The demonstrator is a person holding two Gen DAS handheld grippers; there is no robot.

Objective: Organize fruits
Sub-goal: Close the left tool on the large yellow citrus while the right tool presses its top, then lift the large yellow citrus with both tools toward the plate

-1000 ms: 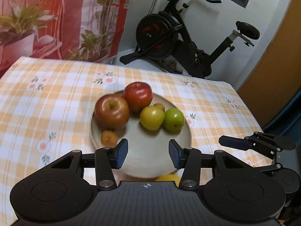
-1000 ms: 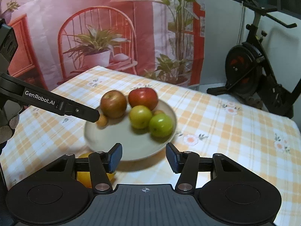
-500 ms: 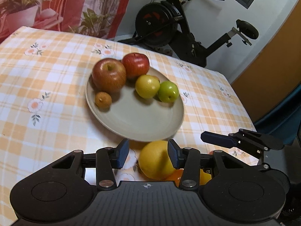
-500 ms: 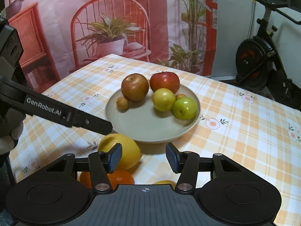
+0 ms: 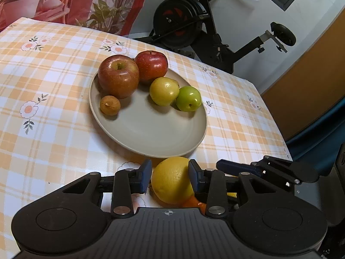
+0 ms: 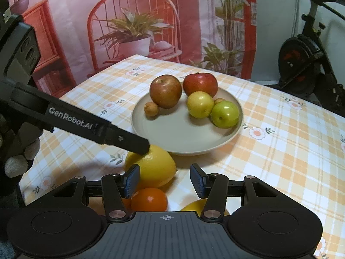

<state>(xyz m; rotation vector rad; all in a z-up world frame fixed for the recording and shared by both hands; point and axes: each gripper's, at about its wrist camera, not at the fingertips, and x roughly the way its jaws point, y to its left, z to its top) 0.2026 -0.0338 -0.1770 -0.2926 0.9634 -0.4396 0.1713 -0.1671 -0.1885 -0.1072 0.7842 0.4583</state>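
A grey plate (image 5: 151, 133) on the checked tablecloth holds two red apples (image 5: 118, 75), a yellow fruit (image 5: 163, 90), a green fruit (image 5: 188, 98) and a small brown fruit (image 5: 110, 105). A large yellow lemon (image 5: 171, 180) lies on the cloth just in front of the plate. My left gripper (image 5: 169, 176) is open with its fingers on either side of the lemon, the right pad touching or nearly touching it. My right gripper (image 6: 165, 180) is open and empty, just right of the lemon (image 6: 154, 167). An orange (image 6: 148, 199) and another yellow fruit (image 6: 196, 206) lie under it.
The plate also shows in the right wrist view (image 6: 183, 138). An exercise bike (image 5: 194, 21) stands behind the table's far edge. A printed backdrop (image 6: 129, 21) hangs at the left. The table's right edge (image 5: 273, 120) drops off beside an orange door.
Both grippers have drawn back from over the plate toward the table's near edge. The lemon and orange came into view, and my left fingers now bracket the lemon.
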